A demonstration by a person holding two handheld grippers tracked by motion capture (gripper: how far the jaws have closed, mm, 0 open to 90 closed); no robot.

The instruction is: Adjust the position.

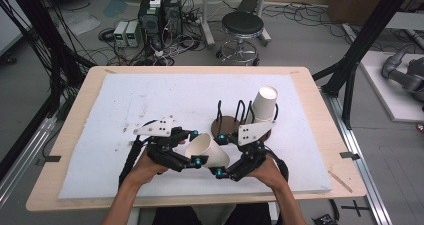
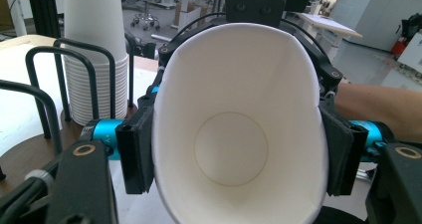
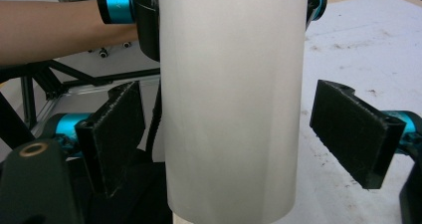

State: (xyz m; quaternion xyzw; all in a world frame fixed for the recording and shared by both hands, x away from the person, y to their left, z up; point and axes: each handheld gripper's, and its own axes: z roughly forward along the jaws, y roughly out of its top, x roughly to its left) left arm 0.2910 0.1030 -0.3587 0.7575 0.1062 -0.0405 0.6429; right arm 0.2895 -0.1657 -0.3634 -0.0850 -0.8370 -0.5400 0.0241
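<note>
The left hand-held gripper (image 1: 192, 147) pinches the paper cup (image 1: 207, 151) near the counter's (image 1: 120, 100) front edge, squeezing its mouth oval. The right hand-held gripper (image 1: 220, 157) stands spread around its base, apart. Next: carry it toward the cup rack (image 1: 235, 120).

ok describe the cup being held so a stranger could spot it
On the white mat, look at the near edge, before the wire rack. The paper cup lies sideways, squeezed in the left tongs. The other cups sit stacked in the rack.
</note>
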